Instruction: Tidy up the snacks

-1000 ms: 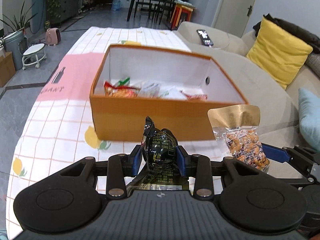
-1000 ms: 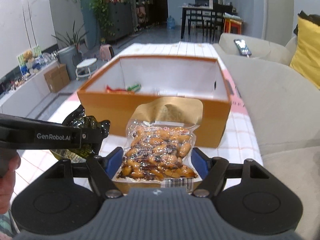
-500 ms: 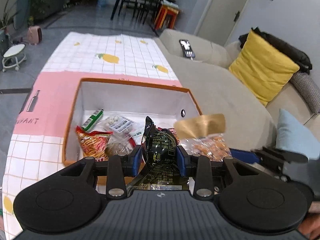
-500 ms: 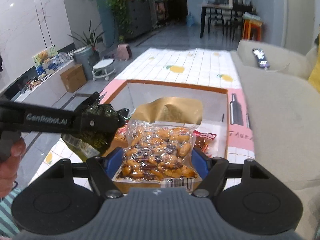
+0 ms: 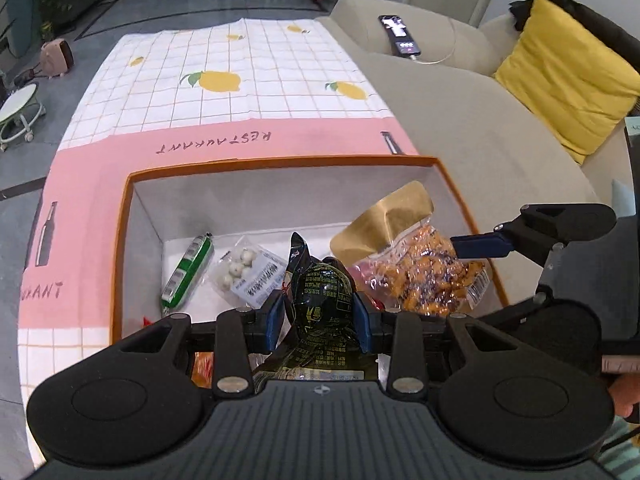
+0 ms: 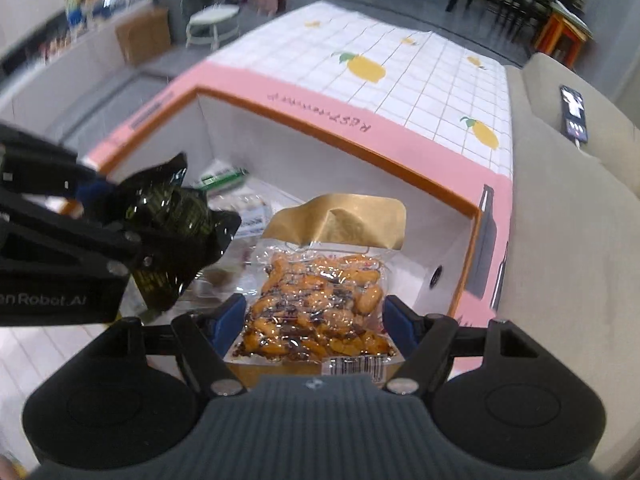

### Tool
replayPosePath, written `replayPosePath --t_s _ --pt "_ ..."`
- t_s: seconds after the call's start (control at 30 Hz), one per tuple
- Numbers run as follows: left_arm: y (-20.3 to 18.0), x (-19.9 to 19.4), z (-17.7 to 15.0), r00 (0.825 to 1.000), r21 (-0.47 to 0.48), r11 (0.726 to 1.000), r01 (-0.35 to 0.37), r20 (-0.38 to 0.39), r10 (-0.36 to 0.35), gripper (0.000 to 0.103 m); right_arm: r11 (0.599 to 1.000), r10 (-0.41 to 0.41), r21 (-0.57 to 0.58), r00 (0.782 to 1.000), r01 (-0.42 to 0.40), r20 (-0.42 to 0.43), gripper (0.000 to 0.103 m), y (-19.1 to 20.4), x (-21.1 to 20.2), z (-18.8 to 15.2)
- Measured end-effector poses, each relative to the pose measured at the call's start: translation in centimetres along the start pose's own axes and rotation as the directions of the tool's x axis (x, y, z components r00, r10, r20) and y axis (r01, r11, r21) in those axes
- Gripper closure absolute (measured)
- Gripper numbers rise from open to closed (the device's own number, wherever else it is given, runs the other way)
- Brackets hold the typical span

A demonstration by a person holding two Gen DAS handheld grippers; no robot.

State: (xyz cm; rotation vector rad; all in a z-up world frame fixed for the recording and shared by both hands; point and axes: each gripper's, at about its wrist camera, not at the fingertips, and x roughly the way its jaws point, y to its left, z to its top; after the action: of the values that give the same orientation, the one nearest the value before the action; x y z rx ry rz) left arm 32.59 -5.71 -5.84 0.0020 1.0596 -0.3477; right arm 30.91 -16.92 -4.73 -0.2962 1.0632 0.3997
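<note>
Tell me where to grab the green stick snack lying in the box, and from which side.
Grip the green stick snack across its narrow middle, coming straight down from above. It lies flat on the box floor, long and slim, with bare floor along its left side and a clear bag of white balls close on its right.

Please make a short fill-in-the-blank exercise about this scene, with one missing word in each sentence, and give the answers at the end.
1. The left gripper holds a dark green snack packet between its ____.
2. The right gripper holds a clear bag of peanuts with a ____ top.
3. Both snacks hang over an open ____ box.
4. A phone lies on the ____.

Answers: jaws; gold; orange; sofa
</note>
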Motion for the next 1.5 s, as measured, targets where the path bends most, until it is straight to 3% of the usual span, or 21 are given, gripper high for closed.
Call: replayPosePath --t_s 0.37,0.8,0.93,1.13,1.5 --pt "1.6 5.7 2.0 0.998 -0.022 1.000 0.016 -0.067 -0.017 0.062 0.994 -0.040 -0.105 0.996 0.032 -0.083 0.031 -1.4 4.9 2.1" --pt "1.3 8.3 2.2 0.995 0.010 1.000 -0.007 -0.104 0.008 0.062 0.970 -0.120 -0.226 0.988 0.094 -0.101 0.028 -0.7 7.7 2.0" --pt "1.1 8.1 2.3 0.994 0.003 1.000 -0.011 -0.107 0.011 0.061 0.970 -0.124 -0.221 0.987 0.099 -0.100 0.026 -0.5 7.6 1.7" --pt "0.8 6.7 2.3 0.996 0.010 0.999 -0.038 -0.085 0.039 0.040 0.966 -0.154 -0.225 0.984 0.131 -0.087 0.020 -0.1 6.7 1.8" --pt "0.5 1.4 1.5 0.993 0.023 0.993 -0.114 0.024 0.113 0.039 0.970 -0.177 -0.179 0.983 0.164 -0.057 0.014 0.4 2.5 1.4"
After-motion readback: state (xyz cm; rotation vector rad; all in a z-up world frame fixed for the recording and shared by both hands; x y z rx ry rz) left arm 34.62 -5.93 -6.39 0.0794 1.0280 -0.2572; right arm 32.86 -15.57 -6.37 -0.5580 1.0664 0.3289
